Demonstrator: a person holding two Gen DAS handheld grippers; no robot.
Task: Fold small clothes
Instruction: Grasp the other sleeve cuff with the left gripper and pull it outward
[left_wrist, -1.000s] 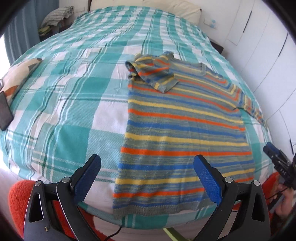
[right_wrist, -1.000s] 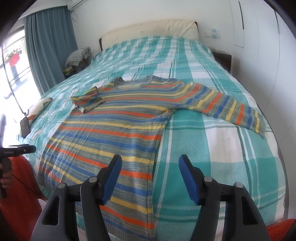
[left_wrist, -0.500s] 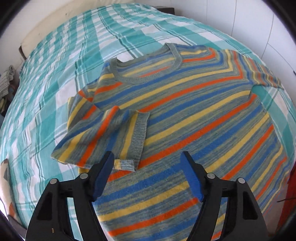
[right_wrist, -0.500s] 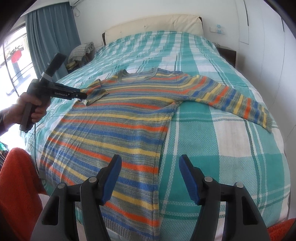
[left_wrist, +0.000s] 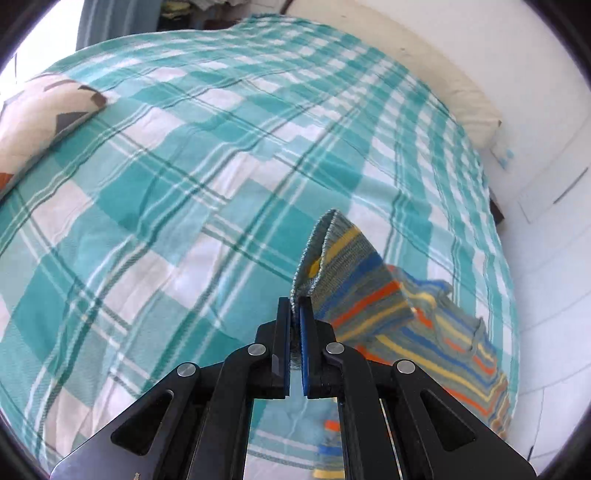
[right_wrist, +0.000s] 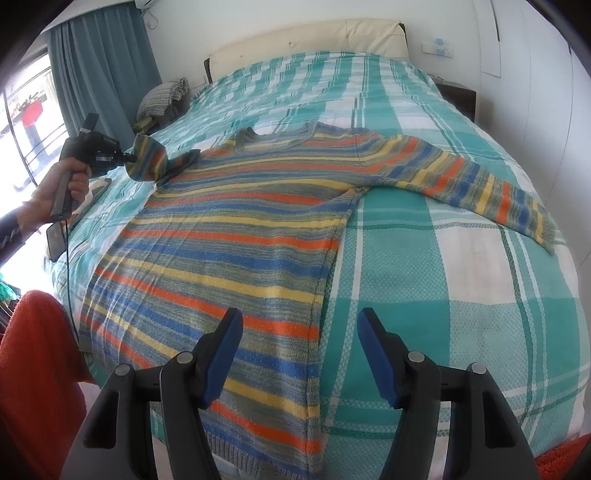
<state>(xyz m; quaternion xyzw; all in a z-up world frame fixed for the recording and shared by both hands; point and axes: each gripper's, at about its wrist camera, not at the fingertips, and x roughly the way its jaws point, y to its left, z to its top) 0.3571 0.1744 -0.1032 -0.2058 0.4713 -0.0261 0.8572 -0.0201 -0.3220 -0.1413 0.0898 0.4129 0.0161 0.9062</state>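
Striped knit sweater (right_wrist: 236, 236) spread flat on a teal plaid bedspread (right_wrist: 461, 295), one sleeve (right_wrist: 469, 184) stretched out to the right. Left gripper (left_wrist: 295, 306) clamped on the other sleeve's cuff (left_wrist: 314, 258) — lifted off the bed. Right gripper (right_wrist: 299, 354) hovering above the hem, jaws wide apart — holding nothing.

You can read no text, label, brand or number in either view. The left gripper (right_wrist: 130, 158) carries a small pale marking on its side, but it is too blurred to make out.
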